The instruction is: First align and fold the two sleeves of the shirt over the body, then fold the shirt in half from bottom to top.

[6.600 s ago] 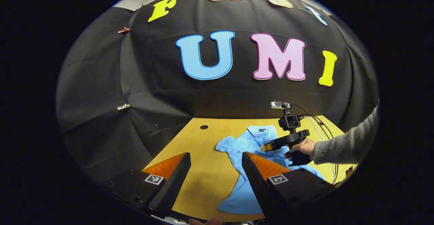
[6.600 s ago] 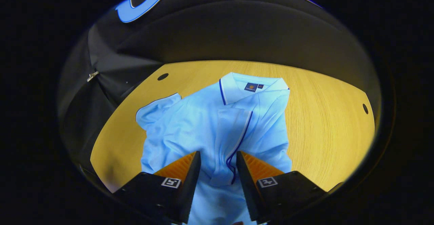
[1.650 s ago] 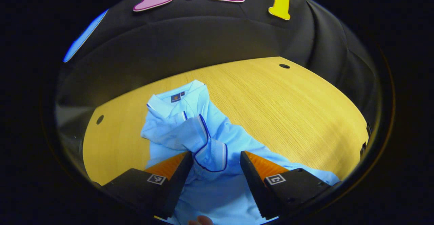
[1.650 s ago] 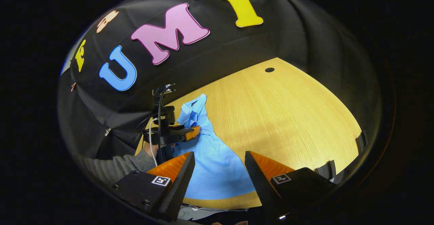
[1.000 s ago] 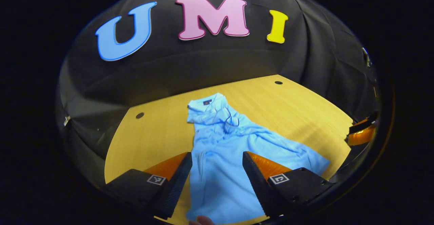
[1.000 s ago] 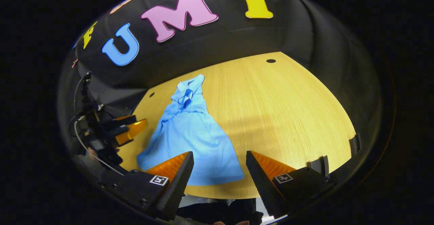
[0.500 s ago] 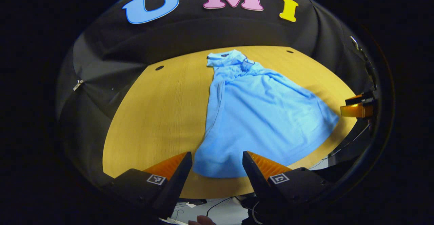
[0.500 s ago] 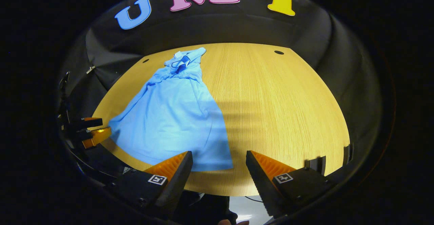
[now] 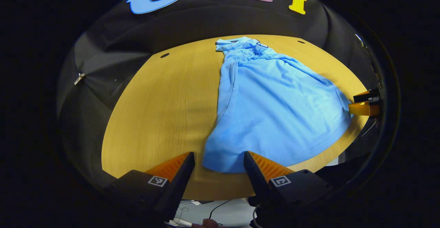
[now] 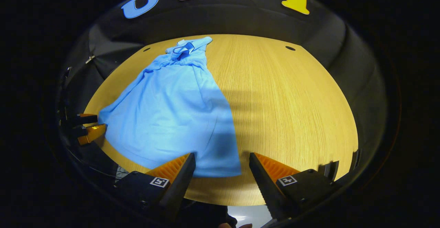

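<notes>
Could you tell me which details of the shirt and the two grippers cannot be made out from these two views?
- Sleeves: bunched at the collar end of the shirt; in the left gripper view and the right gripper view they are too small and crumpled to judge alignment.
- Right gripper: cut off by the left gripper view's edge.
- Left gripper: likewise at the right gripper view's edge.
- Underside of the shirt: hidden against the table.

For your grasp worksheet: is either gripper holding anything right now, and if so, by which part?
Nothing is held. The left gripper and right gripper are open, each poised near a bottom corner of the shirt.
</notes>
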A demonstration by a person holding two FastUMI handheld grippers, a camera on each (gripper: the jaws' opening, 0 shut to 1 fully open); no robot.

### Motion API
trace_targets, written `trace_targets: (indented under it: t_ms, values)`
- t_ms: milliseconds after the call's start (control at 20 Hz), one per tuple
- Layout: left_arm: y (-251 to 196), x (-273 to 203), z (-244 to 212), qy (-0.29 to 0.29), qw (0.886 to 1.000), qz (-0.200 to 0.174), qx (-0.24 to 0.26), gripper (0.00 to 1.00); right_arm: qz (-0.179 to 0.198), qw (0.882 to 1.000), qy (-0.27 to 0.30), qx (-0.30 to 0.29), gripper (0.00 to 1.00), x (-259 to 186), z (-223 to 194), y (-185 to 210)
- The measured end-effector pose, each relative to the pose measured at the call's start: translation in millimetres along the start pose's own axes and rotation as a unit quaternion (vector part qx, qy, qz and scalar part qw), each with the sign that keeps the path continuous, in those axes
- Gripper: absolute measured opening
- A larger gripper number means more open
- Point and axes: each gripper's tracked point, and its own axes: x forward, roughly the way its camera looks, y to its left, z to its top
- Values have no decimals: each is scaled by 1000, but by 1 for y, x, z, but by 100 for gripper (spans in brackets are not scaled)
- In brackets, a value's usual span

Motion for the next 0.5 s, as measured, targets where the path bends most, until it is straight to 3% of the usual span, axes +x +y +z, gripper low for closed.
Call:
trace_targets:
  t_ms: [200,300,400,450,500]
  values:
    - [-24,-4,-8,20,998,-48,-38,93,0,1000,-11,-21,99,0,2,6]
    - [-30,-3,-6,22,997,-55,-39,72,5,1000,-11,-28,98,2,2,12]
    - [-40,-3,-6,21,997,-66,-27,60,14,999,-14,-41,79,3,3,21]
    - [-42,-3,-5,18,997,-68,-23,44,22,999,-14,-48,66,3,2,29]
    - [-45,-5,-5,20,997,-73,-23,38,21,998,-16,-54,58,3,2,33]
